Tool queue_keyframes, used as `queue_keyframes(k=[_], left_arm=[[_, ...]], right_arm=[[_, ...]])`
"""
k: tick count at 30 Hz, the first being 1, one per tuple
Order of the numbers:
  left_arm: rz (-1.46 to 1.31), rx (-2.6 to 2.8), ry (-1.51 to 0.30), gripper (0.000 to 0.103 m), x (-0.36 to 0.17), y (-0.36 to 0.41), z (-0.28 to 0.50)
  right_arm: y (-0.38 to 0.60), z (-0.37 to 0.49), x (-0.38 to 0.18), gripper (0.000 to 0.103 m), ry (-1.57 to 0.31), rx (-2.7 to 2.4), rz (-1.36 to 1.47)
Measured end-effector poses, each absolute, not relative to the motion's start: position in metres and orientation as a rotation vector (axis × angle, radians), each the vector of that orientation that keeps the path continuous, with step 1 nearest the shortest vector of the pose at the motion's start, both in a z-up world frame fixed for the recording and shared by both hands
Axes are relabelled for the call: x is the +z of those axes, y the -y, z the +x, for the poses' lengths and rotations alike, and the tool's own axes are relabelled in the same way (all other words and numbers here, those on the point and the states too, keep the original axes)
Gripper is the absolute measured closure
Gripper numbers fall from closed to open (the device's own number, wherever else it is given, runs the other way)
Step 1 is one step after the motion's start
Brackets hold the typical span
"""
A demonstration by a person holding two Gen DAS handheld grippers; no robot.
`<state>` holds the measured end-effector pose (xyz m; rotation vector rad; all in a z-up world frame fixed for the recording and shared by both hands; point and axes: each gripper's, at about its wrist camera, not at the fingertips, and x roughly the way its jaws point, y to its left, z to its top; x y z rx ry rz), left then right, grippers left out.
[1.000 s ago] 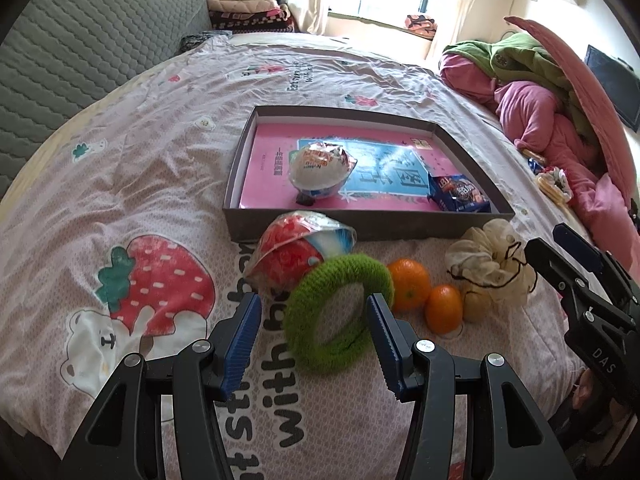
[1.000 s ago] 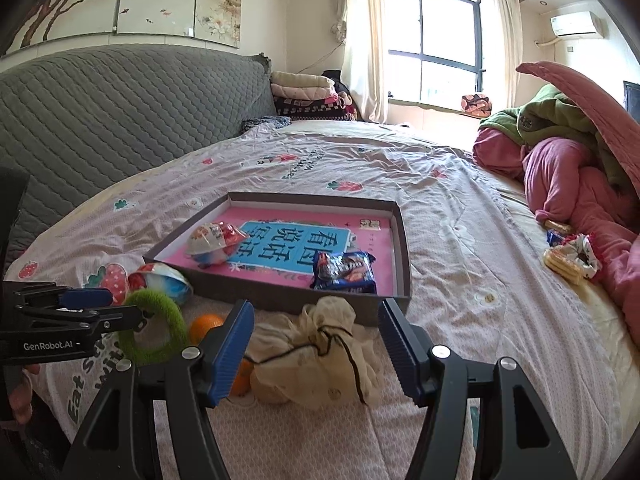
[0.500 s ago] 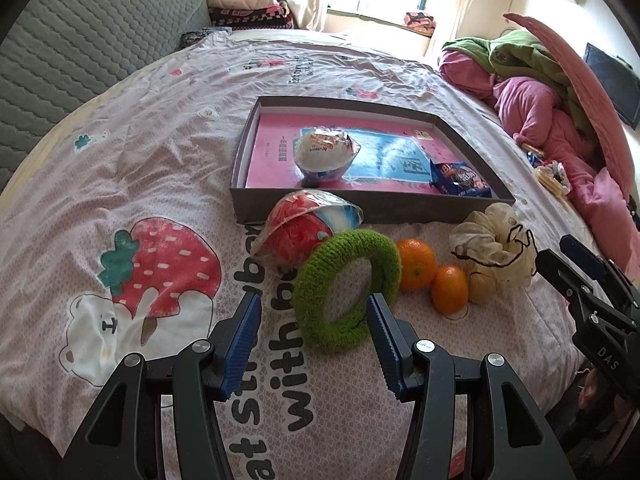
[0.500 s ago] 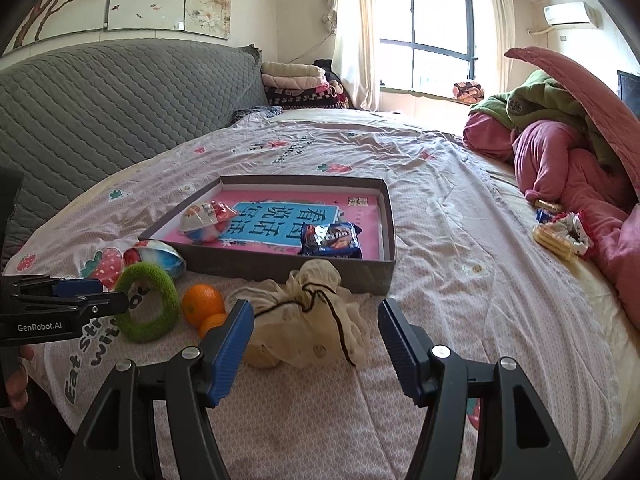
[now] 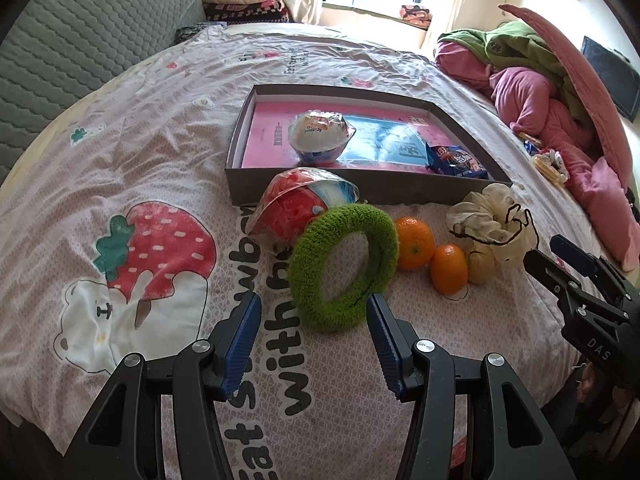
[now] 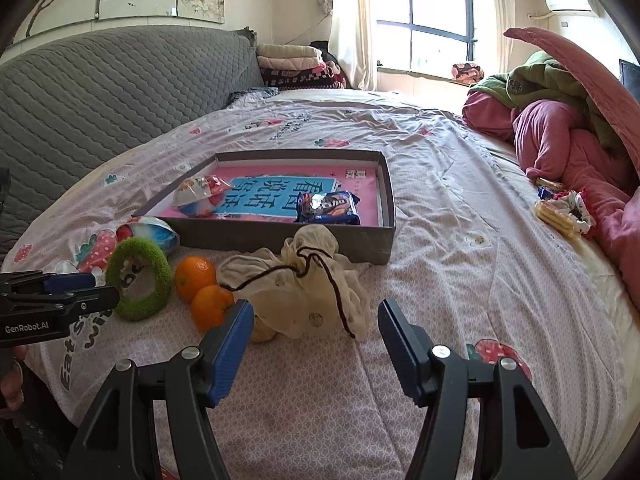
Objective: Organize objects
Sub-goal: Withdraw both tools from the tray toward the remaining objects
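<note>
Right now my left gripper (image 5: 314, 344) hangs spread and empty — the green ring (image 5: 345, 267) stands tilted just ahead, nearer it than my right.

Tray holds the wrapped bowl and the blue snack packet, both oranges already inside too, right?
Not quite. The two oranges lie on the bedspread in front of the tray, beside the green ring. The wrapped bowl and snack packet are inside. The left wrist view shows it.

Bare bedspread (image 6: 460, 240) right of grey box (image 6: 280, 240); cloth pouch (image 6: 312, 280), oranges (image 5: 414, 238), green ring (image 5: 344, 268) crowd its front wall.
</note>
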<state>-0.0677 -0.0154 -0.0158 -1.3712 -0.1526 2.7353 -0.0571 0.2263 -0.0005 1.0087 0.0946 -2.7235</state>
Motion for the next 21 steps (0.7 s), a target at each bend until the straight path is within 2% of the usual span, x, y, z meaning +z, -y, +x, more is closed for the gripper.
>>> queue_keyframes(k=[21], left_arm=[[-1.374, 2.739, 0.206, 0.047, -0.027, 0.021, -0.076]], right_arm=[[-0.228, -0.078, -0.017, 0.039, -0.065, -2.699, 1.1]])
